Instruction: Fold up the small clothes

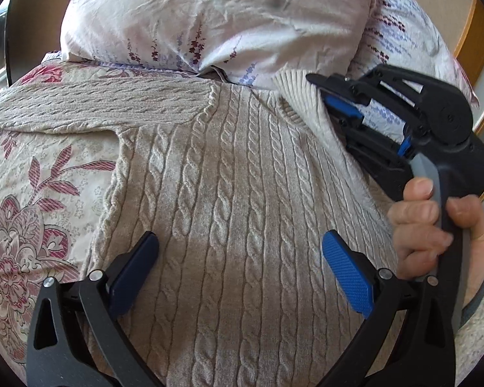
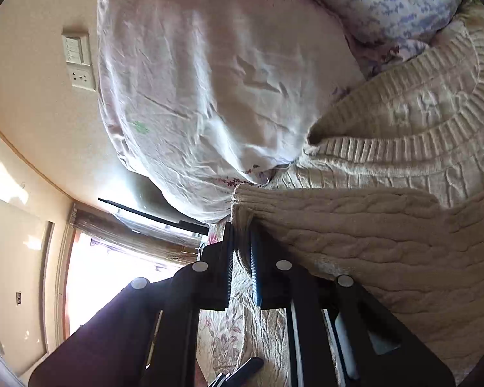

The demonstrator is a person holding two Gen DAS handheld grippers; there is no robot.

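Observation:
A beige cable-knit sweater [image 1: 229,193] lies flat on a floral bedspread [image 1: 32,193], one sleeve spread out to the left. My left gripper [image 1: 240,251] is open and empty, hovering just above the sweater's body. My right gripper [image 1: 332,96] shows in the left wrist view at the sweater's upper right, by the ribbed collar. In the right wrist view my right gripper [image 2: 242,235] is shut on a ribbed edge of the sweater [image 2: 355,225], holding that part lifted and folded over the body.
A large pale floral pillow [image 1: 216,16] lies just beyond the sweater, with a second pillow [image 1: 409,38] to its right. A wall with a switch and socket [image 2: 79,61] and a bright window [image 2: 113,274] show in the right wrist view.

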